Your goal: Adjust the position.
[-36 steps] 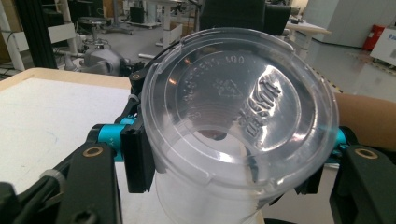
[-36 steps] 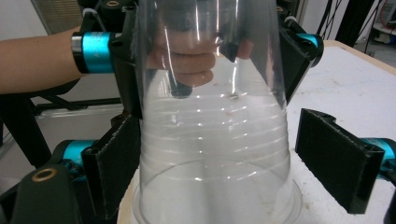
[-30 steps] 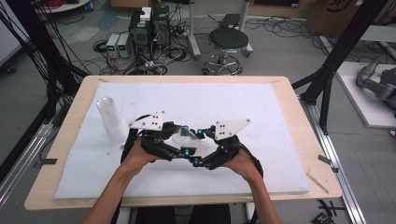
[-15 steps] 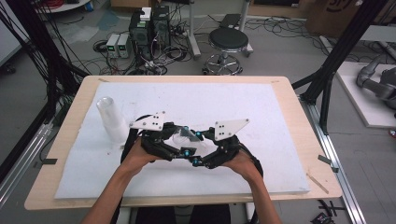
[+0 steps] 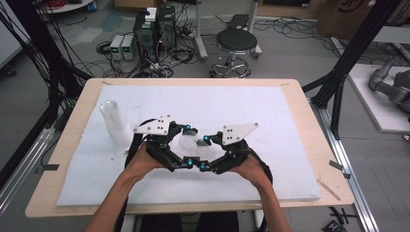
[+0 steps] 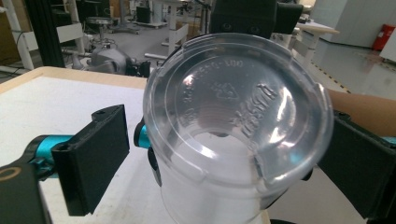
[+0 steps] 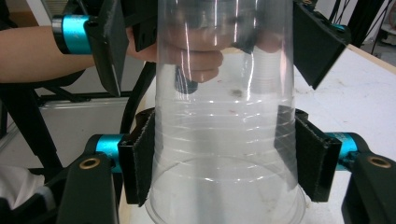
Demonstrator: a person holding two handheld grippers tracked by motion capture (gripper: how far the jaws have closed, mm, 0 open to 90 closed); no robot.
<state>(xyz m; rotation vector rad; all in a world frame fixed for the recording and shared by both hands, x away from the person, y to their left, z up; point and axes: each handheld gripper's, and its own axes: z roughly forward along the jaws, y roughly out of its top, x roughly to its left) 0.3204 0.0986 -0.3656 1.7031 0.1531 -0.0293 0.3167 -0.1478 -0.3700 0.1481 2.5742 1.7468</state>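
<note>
On the white table, a stack of cups stands left. The right gripper clamps the clear cup; the left gripper, jaws just opened, brackets its base.

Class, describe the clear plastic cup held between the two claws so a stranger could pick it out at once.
Start at the white board covering the wooden table. Above its near middle, the clear cup lies sideways between the two hand-held claws, the right claw clamping its wide end. Unlike the upright stack of cups at the board's left, it is single and off the surface.
</note>
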